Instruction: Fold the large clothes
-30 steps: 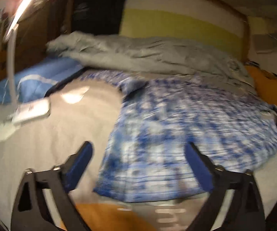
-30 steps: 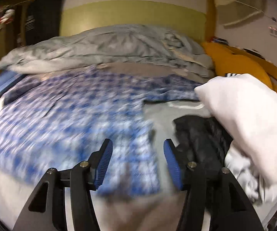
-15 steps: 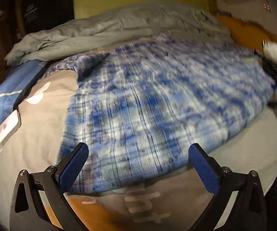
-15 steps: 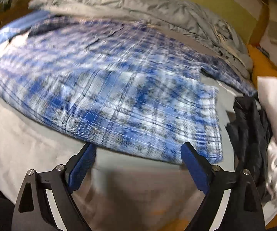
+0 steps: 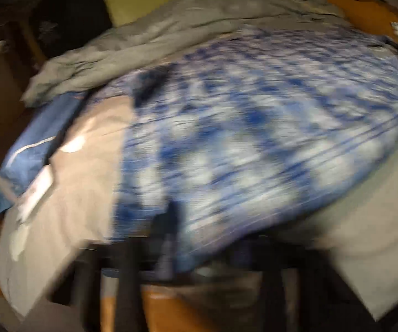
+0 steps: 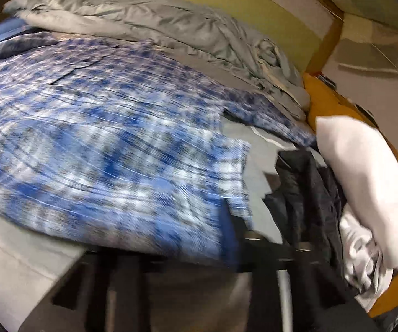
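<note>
Dim bedroom, work surface is a bed with a beige-grey sheet, yellow-green headboard behind. Blue plaid shirt lies spread flat across the middle of the bed, near hem toward both cameras, probably laid out that way so the hem corners are reachable for the first fold. Crumpled grey duvet is piled along the headboard just beyond the shirt, out of the folding area. In the right wrist view a dark garment and a white bundle sit just beside the shirt's right edge, likely the queue of other clothes. A blue pillow and a small white flat object sit at the bed's left edge. Both frames are heavily motion-blurred. Left gripper is low at the near-left hem; right gripper is at the near-right hem corner, fabric overlapping its frame. Jaws: can't tell on either side whether they're released or clenched on the cloth, too smeared. Judgement: hem grab stage, fold not yet started. Risk: pinching the sheet along with the hem.
</note>
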Available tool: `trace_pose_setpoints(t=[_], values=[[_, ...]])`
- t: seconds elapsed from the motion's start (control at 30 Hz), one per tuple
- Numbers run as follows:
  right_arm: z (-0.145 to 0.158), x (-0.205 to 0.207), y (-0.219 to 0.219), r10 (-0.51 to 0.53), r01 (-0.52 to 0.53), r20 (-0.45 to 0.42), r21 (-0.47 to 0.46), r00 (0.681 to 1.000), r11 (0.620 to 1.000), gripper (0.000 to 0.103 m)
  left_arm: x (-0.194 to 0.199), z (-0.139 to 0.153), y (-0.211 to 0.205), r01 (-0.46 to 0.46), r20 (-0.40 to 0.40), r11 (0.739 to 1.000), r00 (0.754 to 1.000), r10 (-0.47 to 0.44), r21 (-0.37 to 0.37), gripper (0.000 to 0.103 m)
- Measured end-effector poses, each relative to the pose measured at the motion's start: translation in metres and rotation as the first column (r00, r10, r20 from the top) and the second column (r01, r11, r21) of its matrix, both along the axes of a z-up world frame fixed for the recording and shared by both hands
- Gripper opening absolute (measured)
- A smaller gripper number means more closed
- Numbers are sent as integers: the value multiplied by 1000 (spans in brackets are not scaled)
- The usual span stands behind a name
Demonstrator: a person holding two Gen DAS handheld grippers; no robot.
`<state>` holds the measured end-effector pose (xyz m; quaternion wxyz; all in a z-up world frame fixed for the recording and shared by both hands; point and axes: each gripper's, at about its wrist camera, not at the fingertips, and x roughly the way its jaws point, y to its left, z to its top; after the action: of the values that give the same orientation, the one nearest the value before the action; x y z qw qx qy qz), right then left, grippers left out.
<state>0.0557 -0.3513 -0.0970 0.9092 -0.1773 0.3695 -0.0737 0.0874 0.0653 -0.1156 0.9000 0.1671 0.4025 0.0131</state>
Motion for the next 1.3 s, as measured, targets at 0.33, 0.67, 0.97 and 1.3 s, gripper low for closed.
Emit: trace_pose_setpoints(t=[0.33,0.67,0.97,1.3], values=[[56,-84,-20,-49,15,126,257,991,966,2,-42,31,30,-73,42,976,996,84,-207,2],[61,-83,-31,-24,20,10,273,1000,962,3,-25,54,39,-55,-11,961,998,54,-272,10],[84,23,-29,-12,1,38,275,999,962,3,67,70,49,-101,-19,961,995,99,-258,19],[28,145,-17,-10,37,-125,217,992,975,3,182,29,51,-150,-160,960,981,113,-238,12]])
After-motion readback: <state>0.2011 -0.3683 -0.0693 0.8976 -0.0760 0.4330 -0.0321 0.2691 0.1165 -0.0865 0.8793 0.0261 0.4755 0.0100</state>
